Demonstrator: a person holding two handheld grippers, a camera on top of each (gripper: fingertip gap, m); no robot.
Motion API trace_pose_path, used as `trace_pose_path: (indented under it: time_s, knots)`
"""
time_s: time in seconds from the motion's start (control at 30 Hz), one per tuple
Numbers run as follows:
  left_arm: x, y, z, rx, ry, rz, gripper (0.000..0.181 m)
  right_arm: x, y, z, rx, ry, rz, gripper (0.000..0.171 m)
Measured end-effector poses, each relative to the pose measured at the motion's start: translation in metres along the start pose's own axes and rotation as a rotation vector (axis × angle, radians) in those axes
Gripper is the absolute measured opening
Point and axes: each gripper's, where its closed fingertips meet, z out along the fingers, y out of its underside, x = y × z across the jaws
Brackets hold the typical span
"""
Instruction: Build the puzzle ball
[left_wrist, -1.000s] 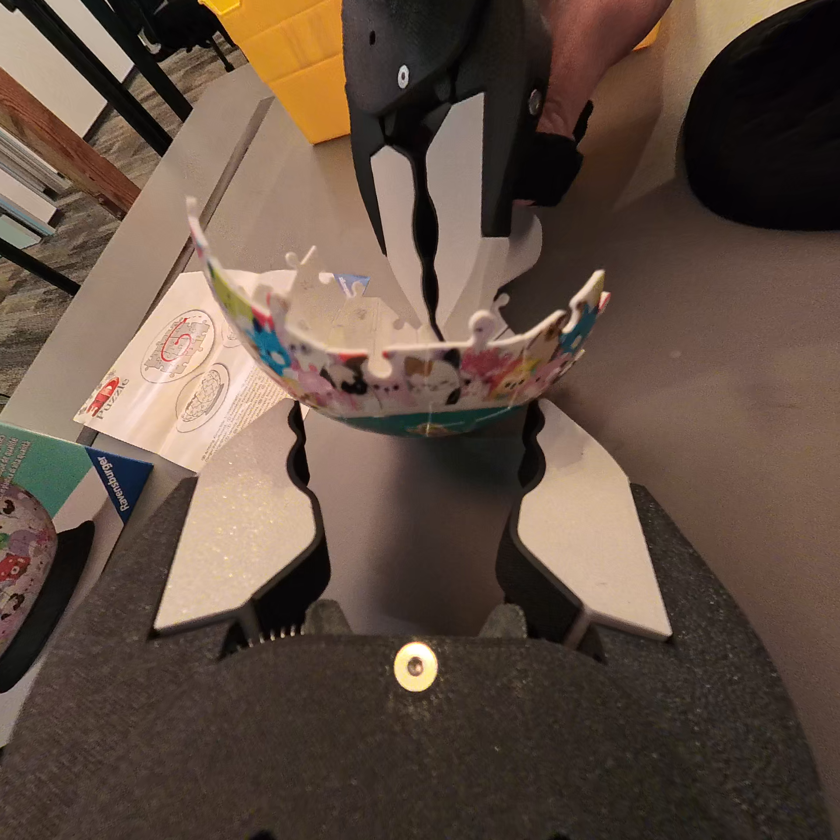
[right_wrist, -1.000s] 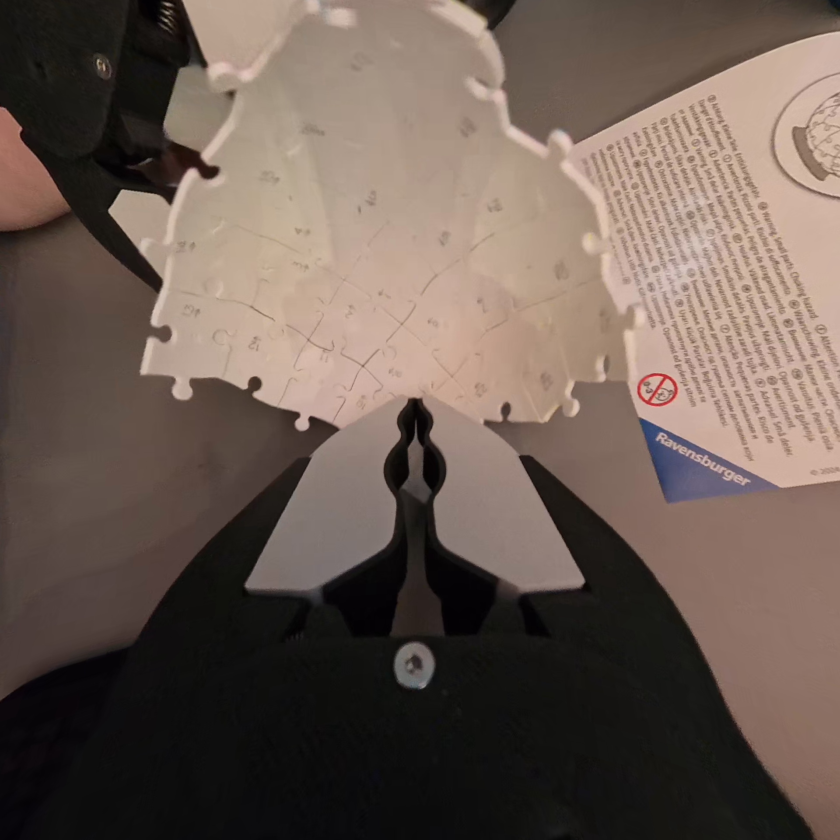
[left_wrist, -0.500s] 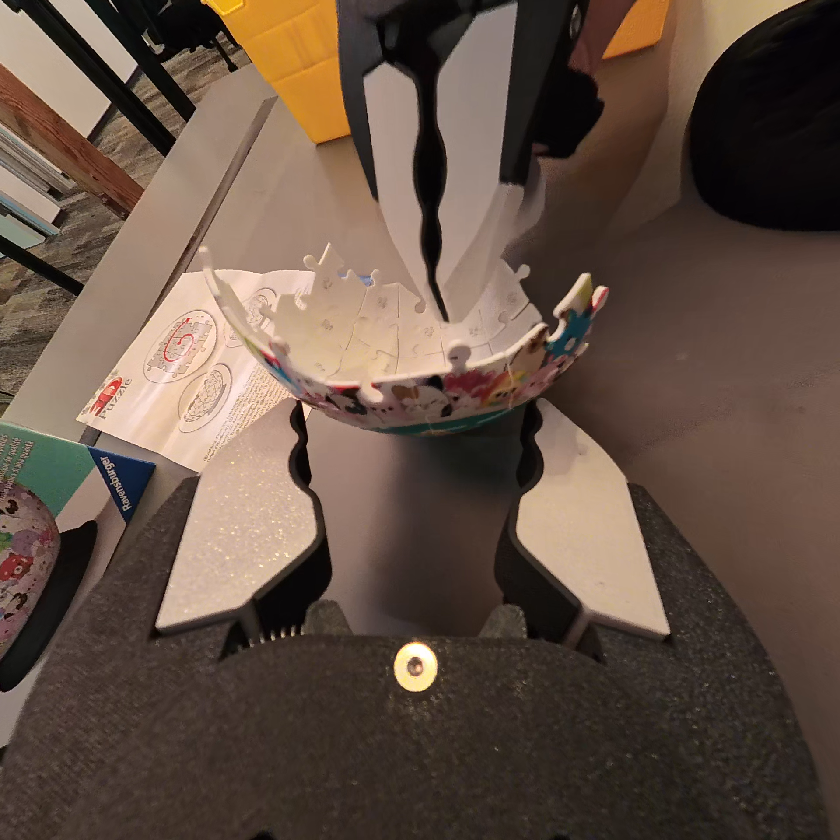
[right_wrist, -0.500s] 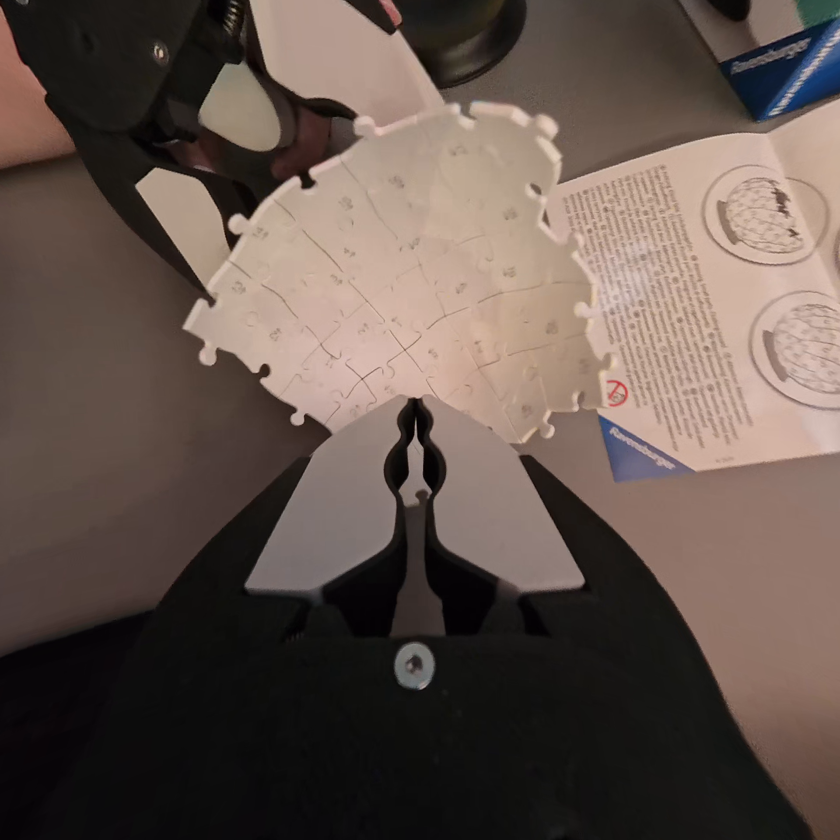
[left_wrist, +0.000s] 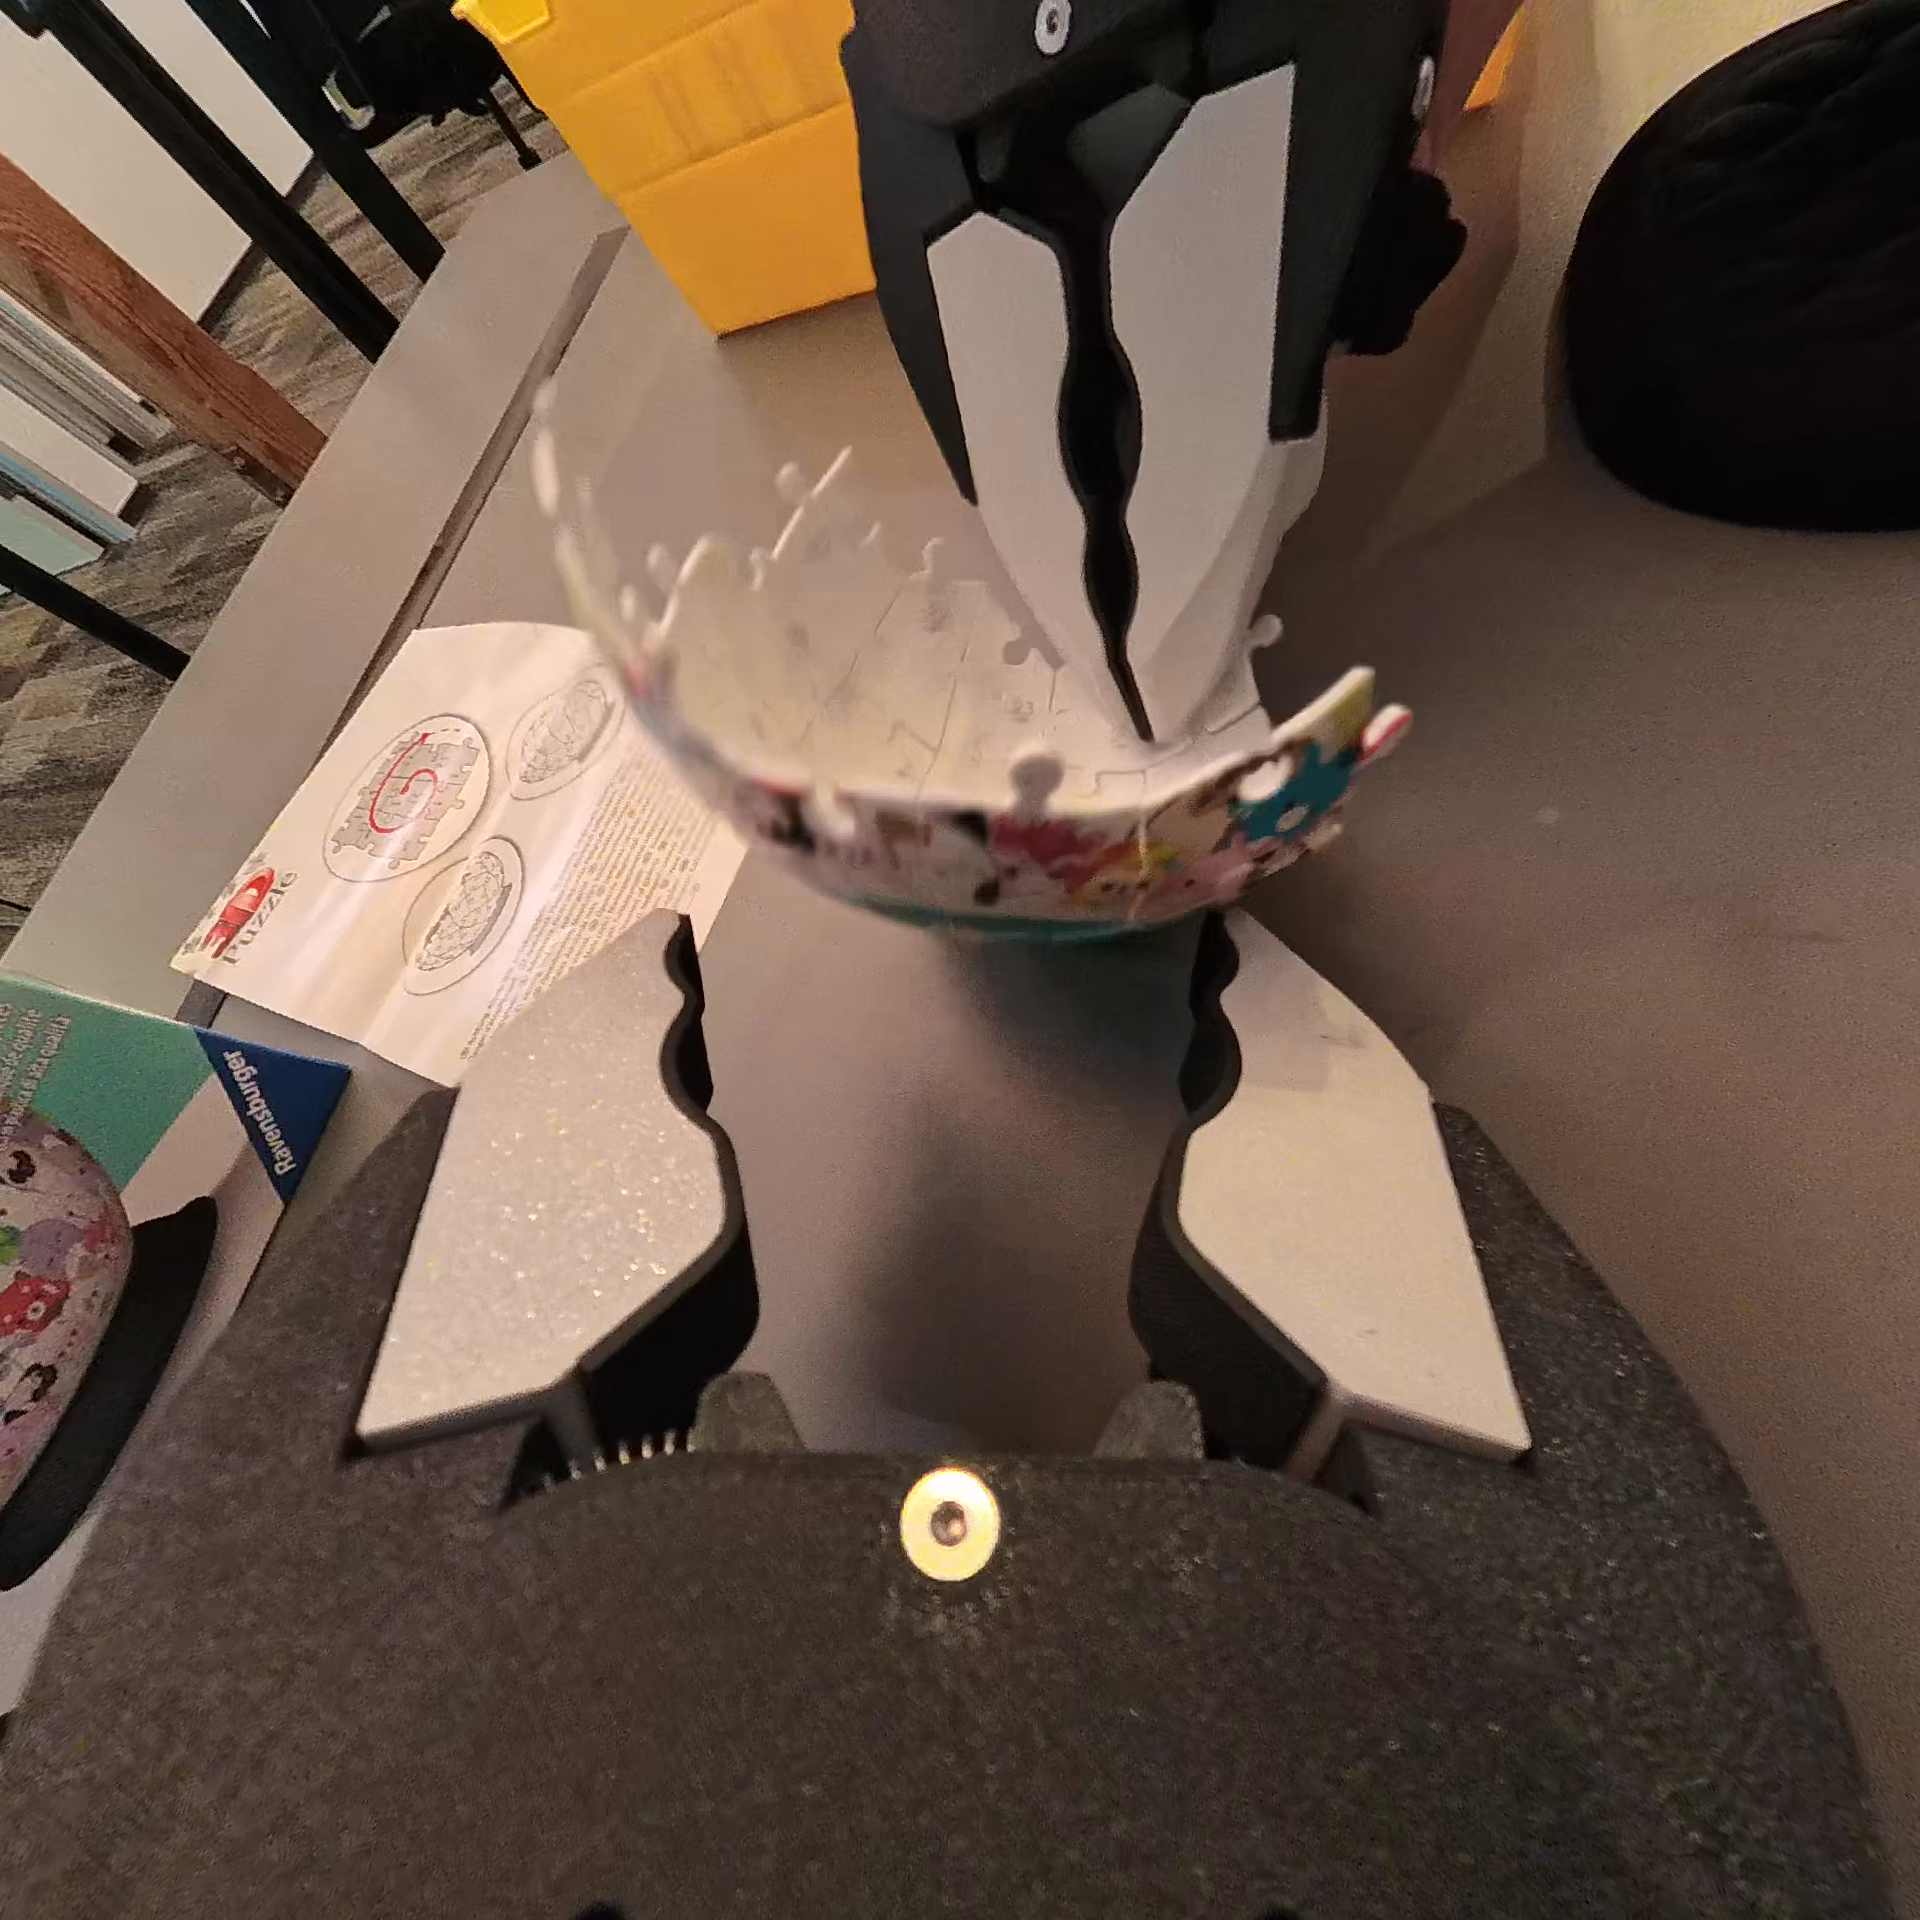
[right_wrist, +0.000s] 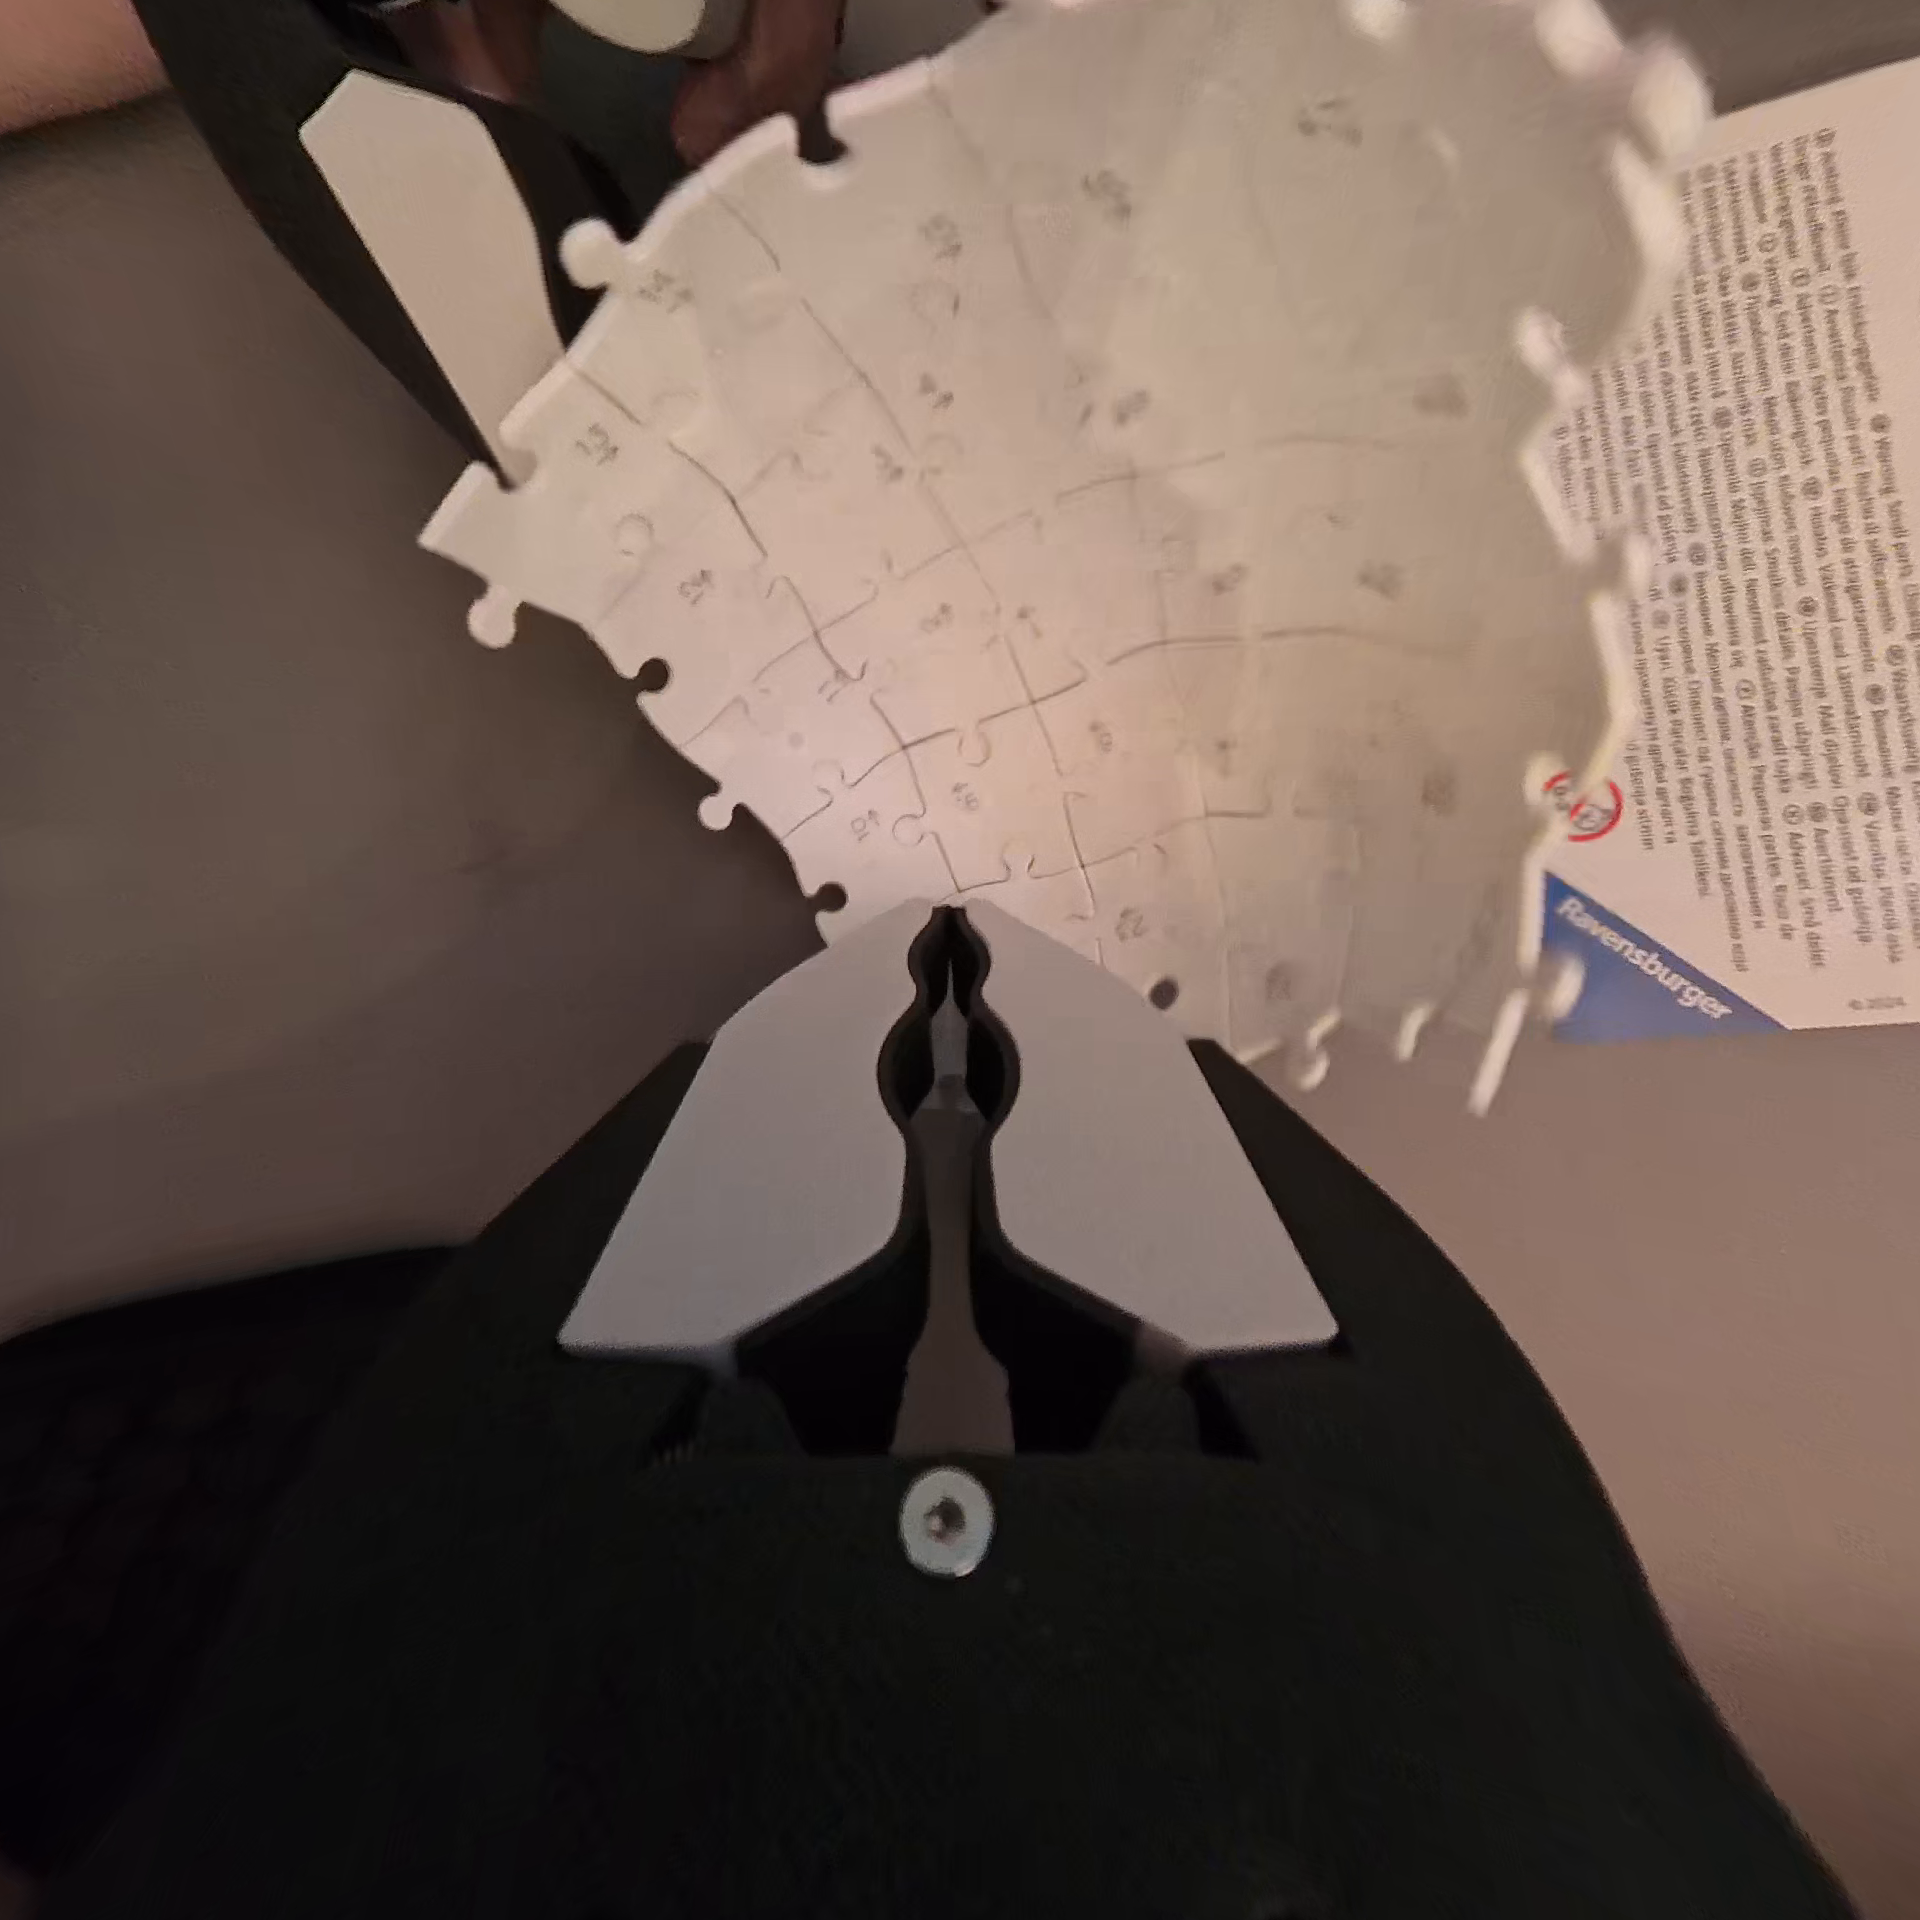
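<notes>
above table, right gripper pinches puzzle bowl.

A yellow bin sits at the far end of the gray table, and a black bag lies nearby.

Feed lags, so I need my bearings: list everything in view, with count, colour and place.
puzzle shell: one, white inside, colourful outside, held above the table
table: one, grey, underneath
instruction sheet: one, white, flat on the table left of the shell
puzzle box: one, teal and blue, lower left edge
yellow bin: one, far end
black bag: one, far right
left gripper: one, black and white, open below the shell
right gripper: one, black and white, shut on the shell's rim
</notes>
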Motion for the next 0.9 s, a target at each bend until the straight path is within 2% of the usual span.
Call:
trace_pose_path:
  time_s: [0.3,0.9]
  knots:
    - [0.004,-0.004,0.001,0.014,0.016,-0.002,0.09,-0.004,0.005,0.0,0.037,0.089,-0.077,0.002]
    - [0.015,-0.01,0.006,0.027,0.053,0.047,0.083,-0.003,0.003,0.002,-0.092,0.135,0.049,0.002]
